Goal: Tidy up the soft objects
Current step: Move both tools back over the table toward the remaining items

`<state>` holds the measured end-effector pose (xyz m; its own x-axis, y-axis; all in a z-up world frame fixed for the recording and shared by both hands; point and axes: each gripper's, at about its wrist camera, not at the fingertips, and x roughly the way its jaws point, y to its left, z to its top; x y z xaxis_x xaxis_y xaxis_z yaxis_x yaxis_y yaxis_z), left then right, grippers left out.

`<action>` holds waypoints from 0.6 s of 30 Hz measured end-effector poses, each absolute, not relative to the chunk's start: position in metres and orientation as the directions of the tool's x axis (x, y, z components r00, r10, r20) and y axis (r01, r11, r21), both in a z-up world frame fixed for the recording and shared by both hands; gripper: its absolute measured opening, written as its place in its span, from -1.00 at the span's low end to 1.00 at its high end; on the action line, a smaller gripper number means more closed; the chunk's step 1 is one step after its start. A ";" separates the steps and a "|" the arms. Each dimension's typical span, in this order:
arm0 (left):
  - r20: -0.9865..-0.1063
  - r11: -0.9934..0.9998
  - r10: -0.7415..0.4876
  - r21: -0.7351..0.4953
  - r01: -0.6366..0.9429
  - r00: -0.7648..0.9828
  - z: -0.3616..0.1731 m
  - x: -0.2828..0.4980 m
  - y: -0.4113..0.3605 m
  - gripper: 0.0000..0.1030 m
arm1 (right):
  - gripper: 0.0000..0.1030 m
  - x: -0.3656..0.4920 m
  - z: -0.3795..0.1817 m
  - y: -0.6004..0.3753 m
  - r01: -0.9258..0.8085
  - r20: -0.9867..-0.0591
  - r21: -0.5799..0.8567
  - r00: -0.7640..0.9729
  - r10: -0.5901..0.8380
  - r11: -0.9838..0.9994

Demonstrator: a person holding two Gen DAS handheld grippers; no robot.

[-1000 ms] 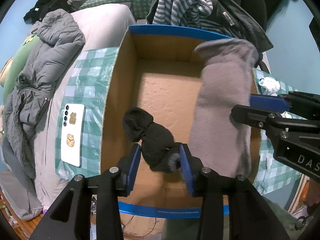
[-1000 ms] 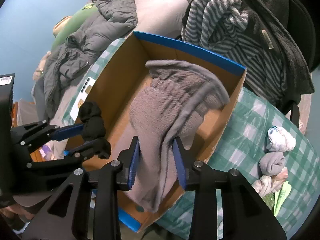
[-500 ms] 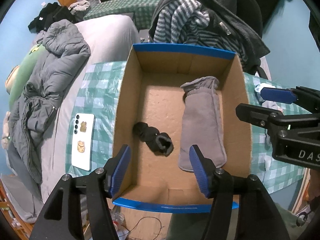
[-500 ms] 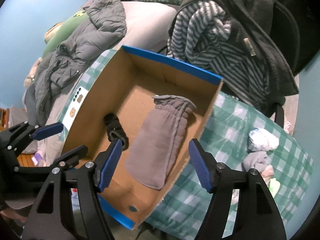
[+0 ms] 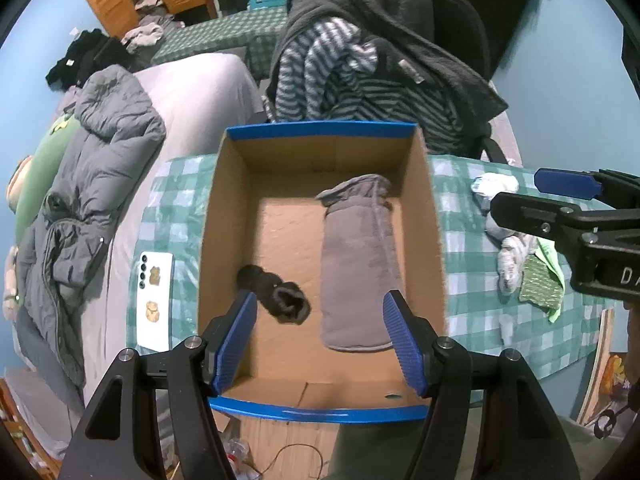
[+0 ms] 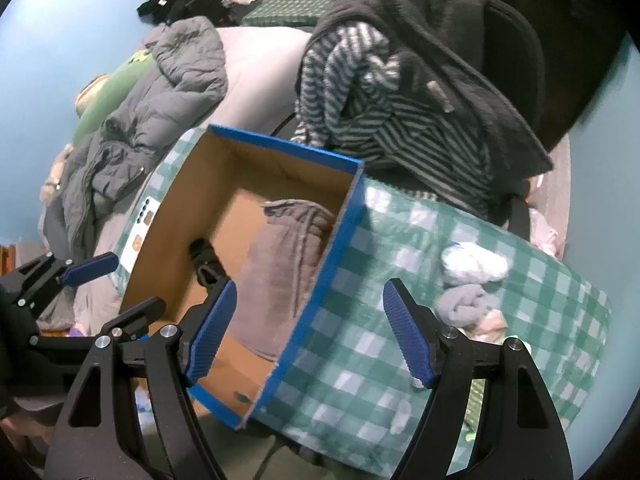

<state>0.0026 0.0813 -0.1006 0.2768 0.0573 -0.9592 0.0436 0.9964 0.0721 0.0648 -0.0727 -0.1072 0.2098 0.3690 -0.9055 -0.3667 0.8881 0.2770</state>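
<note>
While both grippers hang over the green checked tablecloth, clothes crowd the blue-walled room. Left gripper and right gripper are opening, empty; grey sock and black sock lie in the cardboard box, frame centre, beyond the pads.

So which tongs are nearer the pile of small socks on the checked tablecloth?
Right tongs, beside the sock pile; left tongs hang over the cardboard box.
</note>
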 end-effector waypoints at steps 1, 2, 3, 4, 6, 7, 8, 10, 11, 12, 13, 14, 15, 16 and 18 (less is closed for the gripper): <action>-0.959 0.996 0.056 0.072 0.049 0.279 -0.100 0.003 0.077 0.31 | 0.47 0.065 -0.106 -0.079 -0.359 -0.904 0.279 0.214 0.370 0.891; -0.958 0.996 0.054 0.072 0.054 0.280 -0.099 0.003 0.074 0.31 | 0.47 0.064 -0.104 -0.083 -0.354 -0.904 0.280 0.216 0.370 0.892; -0.959 0.996 0.052 0.071 0.058 0.280 -0.098 0.004 0.069 0.31 | 0.47 0.064 -0.103 -0.090 -0.348 -0.903 0.280 0.219 0.368 0.895; -0.959 0.995 0.050 0.071 0.065 0.279 -0.098 0.005 0.064 0.31 | 0.47 0.063 -0.103 -0.097 -0.342 -0.904 0.279 0.222 0.365 0.897; -0.959 0.995 0.046 0.070 0.076 0.280 -0.097 0.005 0.055 0.31 | 0.47 0.062 -0.103 -0.109 -0.331 -0.906 0.272 0.228 0.356 0.903; -0.959 0.994 0.044 0.069 0.082 0.280 -0.097 0.005 0.050 0.31 | 0.47 0.062 -0.103 -0.115 -0.324 -0.907 0.270 0.230 0.353 0.907; -0.959 0.994 0.042 0.069 0.087 0.280 -0.097 0.005 0.046 0.31 | 0.47 0.062 -0.103 -0.123 -0.314 -0.908 0.269 0.232 0.348 0.911; -0.960 0.993 0.034 0.064 0.099 0.280 -0.096 0.005 0.038 0.31 | 0.47 0.061 -0.104 -0.135 -0.296 -0.910 0.266 0.236 0.341 0.917; -0.960 0.993 0.030 0.062 0.105 0.279 -0.096 0.005 0.033 0.31 | 0.47 0.060 -0.104 -0.142 -0.288 -0.911 0.266 0.238 0.338 0.920; -0.960 0.992 0.027 0.061 0.111 0.278 -0.096 0.005 0.028 0.31 | 0.47 0.059 -0.104 -0.149 -0.280 -0.911 0.265 0.240 0.335 0.923; -0.960 0.991 0.025 0.060 0.116 0.278 -0.096 0.005 0.024 0.31 | 0.47 0.059 -0.104 -0.157 -0.271 -0.912 0.263 0.243 0.330 0.926; -0.960 0.991 0.023 0.059 0.123 0.277 -0.096 0.005 0.019 0.31 | 0.47 0.058 -0.103 -0.162 -0.265 -0.913 0.261 0.245 0.327 0.928; -0.961 0.990 0.021 0.059 0.129 0.277 -0.095 0.006 0.015 0.31 | 0.47 0.057 -0.103 -0.169 -0.258 -0.913 0.259 0.248 0.323 0.931; -0.961 0.989 0.019 0.059 0.138 0.276 -0.095 0.006 0.010 0.31 | 0.47 0.056 -0.104 -0.175 -0.250 -0.914 0.259 0.249 0.320 0.933; -0.961 0.987 0.013 0.057 0.152 0.277 -0.095 0.006 0.001 0.32 | 0.47 0.056 -0.104 -0.188 -0.233 -0.915 0.259 0.251 0.315 0.937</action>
